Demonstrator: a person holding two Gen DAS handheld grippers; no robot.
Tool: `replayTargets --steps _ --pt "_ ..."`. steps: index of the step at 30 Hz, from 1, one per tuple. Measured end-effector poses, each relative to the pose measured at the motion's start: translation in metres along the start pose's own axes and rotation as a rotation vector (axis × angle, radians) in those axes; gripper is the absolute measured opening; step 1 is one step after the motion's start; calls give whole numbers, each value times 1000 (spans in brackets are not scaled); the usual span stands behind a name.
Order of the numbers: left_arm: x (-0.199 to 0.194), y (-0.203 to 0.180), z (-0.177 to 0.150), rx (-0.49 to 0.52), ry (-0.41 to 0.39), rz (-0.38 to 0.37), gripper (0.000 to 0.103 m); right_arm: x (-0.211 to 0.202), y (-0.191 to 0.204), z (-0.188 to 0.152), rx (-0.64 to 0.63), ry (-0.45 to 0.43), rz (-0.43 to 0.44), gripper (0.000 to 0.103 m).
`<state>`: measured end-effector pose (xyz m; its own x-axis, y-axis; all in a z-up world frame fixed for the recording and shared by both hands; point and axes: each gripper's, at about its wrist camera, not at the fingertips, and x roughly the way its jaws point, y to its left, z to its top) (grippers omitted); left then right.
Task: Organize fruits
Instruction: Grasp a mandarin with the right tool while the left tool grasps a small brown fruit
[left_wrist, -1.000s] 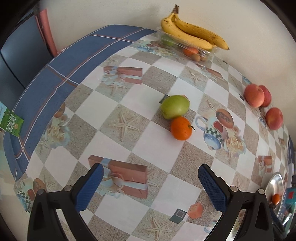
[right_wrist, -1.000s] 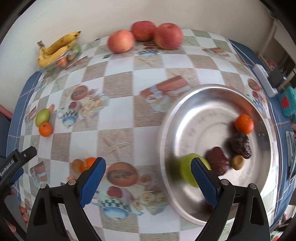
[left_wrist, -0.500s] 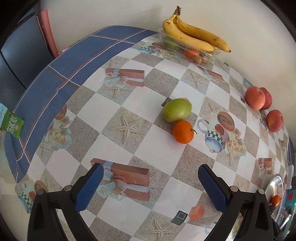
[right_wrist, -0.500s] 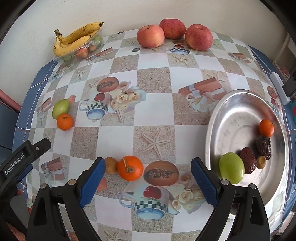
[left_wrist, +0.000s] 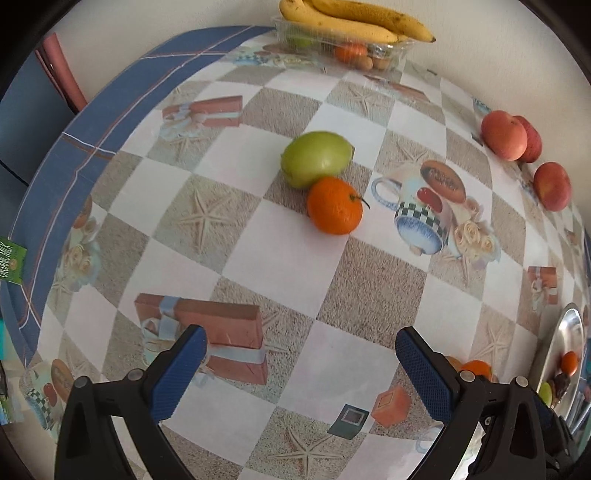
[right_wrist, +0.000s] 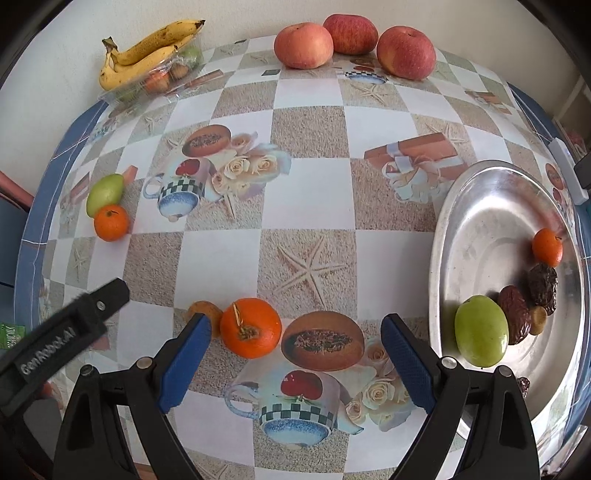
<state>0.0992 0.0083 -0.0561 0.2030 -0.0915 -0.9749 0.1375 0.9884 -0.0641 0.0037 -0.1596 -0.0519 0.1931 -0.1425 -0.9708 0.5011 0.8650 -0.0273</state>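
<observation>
My left gripper (left_wrist: 297, 369) is open and empty; a green fruit (left_wrist: 316, 158) and a small orange (left_wrist: 334, 210) touching it lie ahead on the tablecloth. My right gripper (right_wrist: 293, 360) is open and empty; an orange (right_wrist: 251, 332) lies between its fingers nearer the left one, with a small brown fruit (right_wrist: 201, 310) beside it. The steel plate (right_wrist: 476, 206) at the right holds a green fruit (right_wrist: 480, 330), a small orange (right_wrist: 547, 246), dates (right_wrist: 515, 314) and a small brown fruit. The left gripper's body (right_wrist: 62, 332) shows in the right wrist view.
Bananas (right_wrist: 147, 51) rest on a clear plastic tray of small fruits at the back left by the wall. Three red apples (right_wrist: 351, 40) sit along the back edge. A white power strip (right_wrist: 565, 166) lies beyond the plate. A chair (left_wrist: 55, 77) stands past the table's left edge.
The left gripper has moved closer to the green fruit and small orange. The right gripper has swung left away from the plate and down to the orange near the front edge.
</observation>
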Motion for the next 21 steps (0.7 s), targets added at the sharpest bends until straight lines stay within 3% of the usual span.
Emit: replayTargets --steps 3,6,10,15,21 --pt "1 1 0 -5 0 -4 103 3 0 -2 -1 4 12 81" --pt "0 1 0 -6 -3 -9 103 5 1 -1 12 13 84 66" --pt "-2 1 1 -9 -7 -40 103 6 4 -1 22 31 186 37" --pt "-7 -7 0 6 -8 -96 103 7 1 0 46 41 217 37" --pt "-10 -31 -6 67 -4 -166 102 3 -12 -1 78 46 194 37"
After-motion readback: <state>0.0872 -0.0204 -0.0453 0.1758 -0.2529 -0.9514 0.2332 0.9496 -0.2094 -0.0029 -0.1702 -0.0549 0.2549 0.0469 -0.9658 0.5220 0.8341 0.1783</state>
